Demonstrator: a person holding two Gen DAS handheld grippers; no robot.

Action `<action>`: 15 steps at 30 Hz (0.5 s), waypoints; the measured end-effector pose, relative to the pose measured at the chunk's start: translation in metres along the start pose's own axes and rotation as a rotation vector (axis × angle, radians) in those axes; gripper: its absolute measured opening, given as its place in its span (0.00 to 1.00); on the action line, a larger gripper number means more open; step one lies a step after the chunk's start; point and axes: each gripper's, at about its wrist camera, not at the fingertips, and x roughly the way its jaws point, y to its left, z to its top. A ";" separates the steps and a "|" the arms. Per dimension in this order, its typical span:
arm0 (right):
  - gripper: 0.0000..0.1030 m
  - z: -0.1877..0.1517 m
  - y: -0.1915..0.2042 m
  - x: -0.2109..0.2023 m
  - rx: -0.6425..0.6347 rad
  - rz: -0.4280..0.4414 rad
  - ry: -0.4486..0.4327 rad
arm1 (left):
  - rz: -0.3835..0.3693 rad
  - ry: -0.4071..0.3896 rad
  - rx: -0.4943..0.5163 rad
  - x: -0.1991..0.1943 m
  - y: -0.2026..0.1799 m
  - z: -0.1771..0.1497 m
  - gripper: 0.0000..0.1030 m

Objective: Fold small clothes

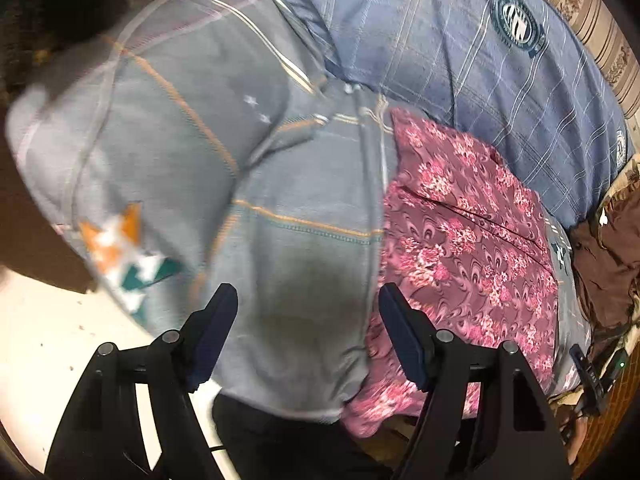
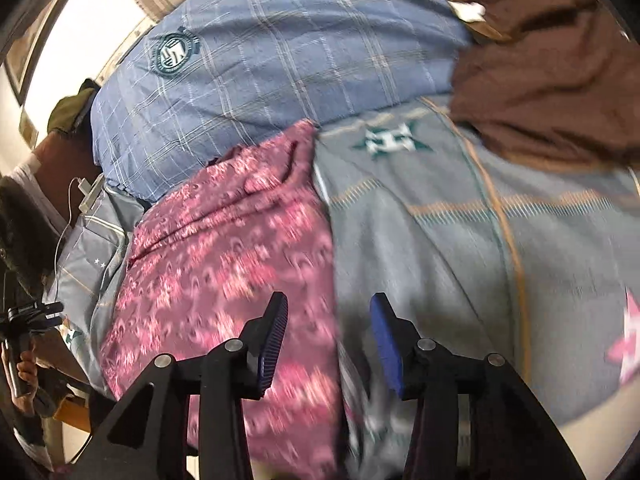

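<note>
Both claws, left (image 1: 308,300) and right (image 2: 328,310), hang spread above the pink floral garment (image 1: 472,240).

Soft, even indoor light falls on both views, warm and rather dim toward the rims. Motion blur smears the grey bedsheet (image 1: 168,152) in the left wrist view and the pink floral garment (image 2: 224,264) in the right. A dark shadow lies on the sheet between the left claw's fingers. Fisheye curvature bends the edges, and the corners go black.
</note>
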 end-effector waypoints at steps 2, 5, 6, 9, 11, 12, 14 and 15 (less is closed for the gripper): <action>0.49 -0.012 -0.006 -0.002 0.026 0.026 0.022 | -0.036 0.017 0.032 -0.003 -0.003 -0.013 0.76; 0.50 -0.035 -0.006 0.000 0.021 0.062 0.072 | -0.126 0.113 0.098 0.023 -0.027 -0.040 0.76; 0.51 -0.042 -0.004 0.002 0.016 0.062 0.086 | -0.144 0.149 0.104 0.036 -0.033 -0.047 0.76; 0.51 -0.059 -0.002 0.007 0.013 0.095 0.137 | -0.179 0.259 0.079 0.076 -0.049 -0.062 0.76; 0.51 -0.067 0.002 0.008 -0.008 0.114 0.164 | -0.212 0.301 0.063 0.092 -0.054 -0.069 0.76; 0.51 -0.072 0.007 0.009 -0.037 0.113 0.184 | -0.216 0.317 0.060 0.097 -0.056 -0.071 0.76; 0.51 -0.077 0.013 0.011 -0.078 0.103 0.211 | -0.220 0.356 0.070 0.108 -0.062 -0.075 0.76; 0.51 -0.081 0.017 0.014 -0.103 0.096 0.230 | -0.229 0.376 0.073 0.110 -0.063 -0.078 0.76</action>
